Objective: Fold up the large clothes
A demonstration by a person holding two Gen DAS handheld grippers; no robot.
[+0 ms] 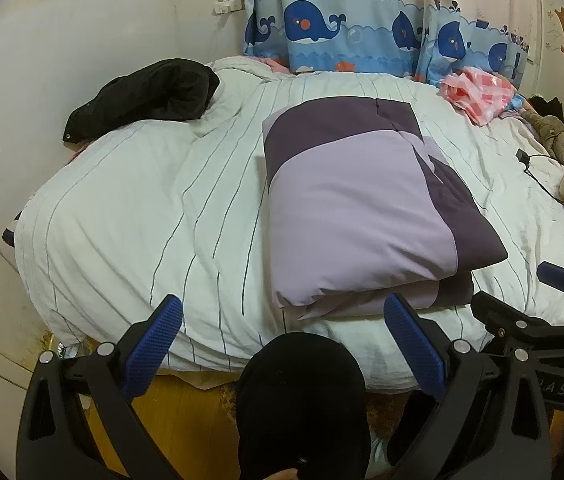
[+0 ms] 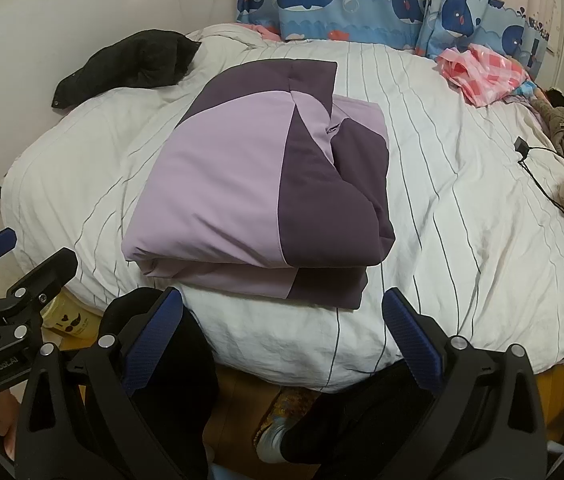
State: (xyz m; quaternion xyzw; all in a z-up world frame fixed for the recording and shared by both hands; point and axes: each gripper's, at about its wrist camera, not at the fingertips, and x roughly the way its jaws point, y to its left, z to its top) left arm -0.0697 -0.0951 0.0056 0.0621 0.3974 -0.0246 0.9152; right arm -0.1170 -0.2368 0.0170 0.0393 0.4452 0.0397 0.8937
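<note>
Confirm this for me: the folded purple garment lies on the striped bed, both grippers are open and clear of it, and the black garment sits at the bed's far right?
Not quite: the black garment sits at the far left, as the right wrist view shows. The rest holds: purple garment folded on the bed, left gripper and right gripper open, clear.

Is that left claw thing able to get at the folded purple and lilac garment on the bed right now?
Probably yes. The left gripper is open, holds nothing, and points at the near edge of the folded purple and lilac garment on the striped white duvet. Only bare duvet lies between them.
</note>
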